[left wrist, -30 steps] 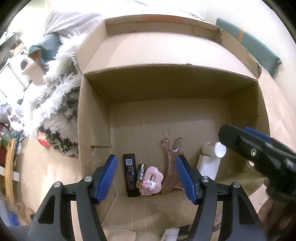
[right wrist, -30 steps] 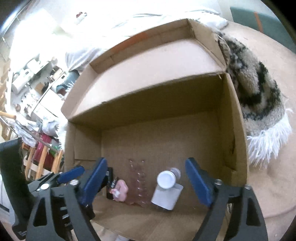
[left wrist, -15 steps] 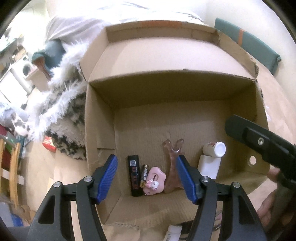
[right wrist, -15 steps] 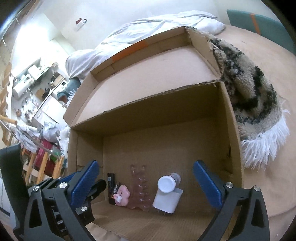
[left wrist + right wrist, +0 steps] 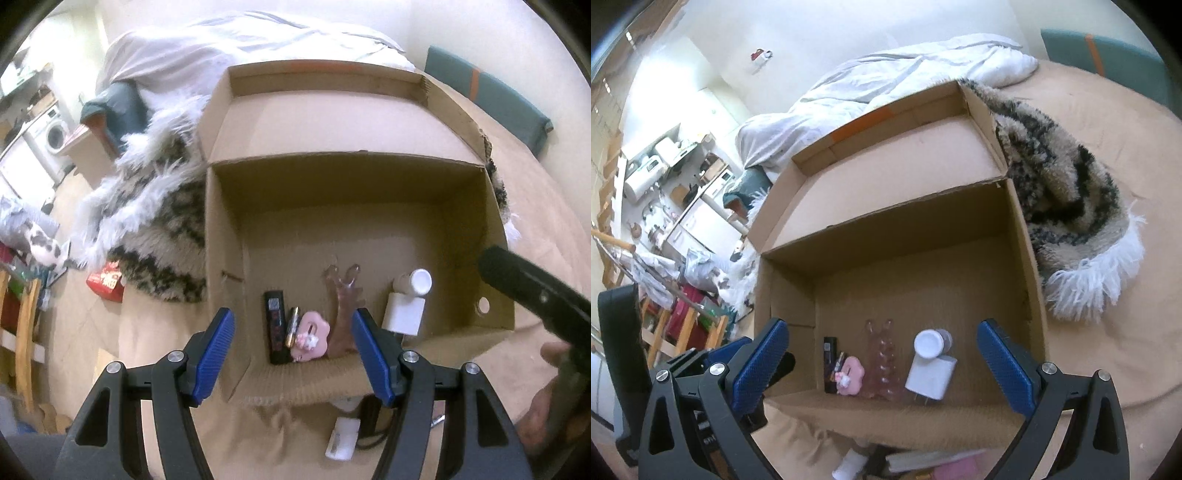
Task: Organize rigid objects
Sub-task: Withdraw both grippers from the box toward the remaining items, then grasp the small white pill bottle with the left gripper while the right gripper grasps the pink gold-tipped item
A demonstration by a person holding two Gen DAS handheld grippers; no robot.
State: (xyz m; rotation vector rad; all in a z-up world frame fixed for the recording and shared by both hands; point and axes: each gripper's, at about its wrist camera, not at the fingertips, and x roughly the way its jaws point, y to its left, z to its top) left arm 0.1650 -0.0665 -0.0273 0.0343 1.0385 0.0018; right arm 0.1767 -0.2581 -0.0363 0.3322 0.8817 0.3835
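Observation:
An open cardboard box (image 5: pixel 225 236) (image 5: pixel 1023 258) lies on a tan bed. Along its near wall lie a black stick-shaped item (image 5: pixel 276 325) (image 5: pixel 829 363), a small gold-and-black item (image 5: pixel 292 326), a pink charm (image 5: pixel 310 339) (image 5: pixel 851 374), a clear pink clip (image 5: pixel 343 306) (image 5: pixel 881 363), a white charger (image 5: pixel 403 314) (image 5: pixel 931 376) and a white-capped jar (image 5: pixel 415 282) (image 5: pixel 931 343). My left gripper (image 5: pixel 295 356) is open and empty above the box's near edge. My right gripper (image 5: pixel 884 367) is open wide and empty over the box.
A shaggy black, tan and white throw (image 5: pixel 147 221) (image 5: pixel 1071 206) lies around the box. A white quilt (image 5: pixel 886 81) is behind. More small items (image 5: pixel 343 439) (image 5: pixel 923 465) lie on the bed in front of the box. A red packet (image 5: pixel 105 282) lies at left.
Both grippers have drawn back and up from the box, so more of it and the bed shows. My right gripper has opened wider. The items in the box have not moved.

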